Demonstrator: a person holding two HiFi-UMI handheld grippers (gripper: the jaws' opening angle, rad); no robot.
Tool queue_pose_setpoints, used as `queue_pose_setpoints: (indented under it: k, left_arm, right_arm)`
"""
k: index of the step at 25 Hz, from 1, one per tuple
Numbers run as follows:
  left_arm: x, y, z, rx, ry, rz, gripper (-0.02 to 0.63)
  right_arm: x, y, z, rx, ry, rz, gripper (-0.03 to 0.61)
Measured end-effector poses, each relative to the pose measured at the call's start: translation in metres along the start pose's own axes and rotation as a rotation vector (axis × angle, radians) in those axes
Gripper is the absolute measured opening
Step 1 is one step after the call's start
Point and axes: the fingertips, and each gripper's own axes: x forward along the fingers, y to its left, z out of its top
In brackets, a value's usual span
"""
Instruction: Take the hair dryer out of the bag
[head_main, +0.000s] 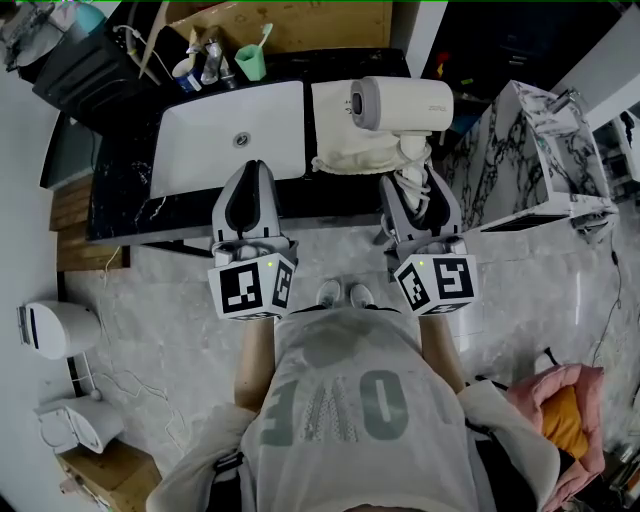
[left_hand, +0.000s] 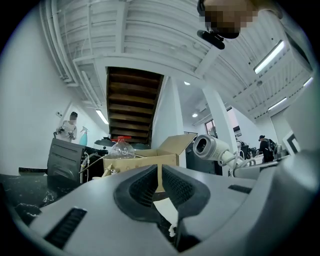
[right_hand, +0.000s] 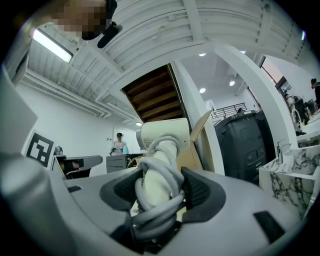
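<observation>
Head view looks down on a dark marbled tabletop (head_main: 120, 215) with a white sink basin (head_main: 200, 150) set in it and a white slab (head_main: 330, 105) just beside the basin on the right. Along the far edge stand a green cup (head_main: 250, 63) with a toothbrush in it, some small bottles (head_main: 205, 60) and a cardboard box (head_main: 290, 22). A marble-patterned box (head_main: 545, 150) stands to the right of the tabletop. A pink bag (head_main: 570, 395) lies on the floor at the person's right side.

The hair dryer (head_main: 400, 103) lies over the slab's right part, barrel mouth facing left, with the cream cloth bag (head_main: 355, 158) crumpled beneath it. The barrel is clear of the cloth. Its handle runs toward the person and is wound with a pale cord (right_hand: 155, 200); only those loops lie between pads and handle.

The right tongs (head_main: 412, 190) are clamped across that corded handle, which keeps the jaws wide apart, and the tool is about level. The left tongs (head_main: 252, 180) reach level over the basin's near edge, well apart from the bag. Their jaws are drawn together to a thin slit; a pale scrap shows low between them, and what it is cannot be told. The person's forearms (head_main: 255, 350) both extend straight forward from the body.
</observation>
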Motion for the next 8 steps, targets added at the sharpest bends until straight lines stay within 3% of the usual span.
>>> queue_pose_setpoints:
  k: [8]
  left_arm:
    - [-0.0055,0.0047,0.0056,0.006,-0.006,0.005,0.047]
  right_arm:
    - [-0.0004,0.0043,0.0043,-0.006,-0.009,0.004,0.252]
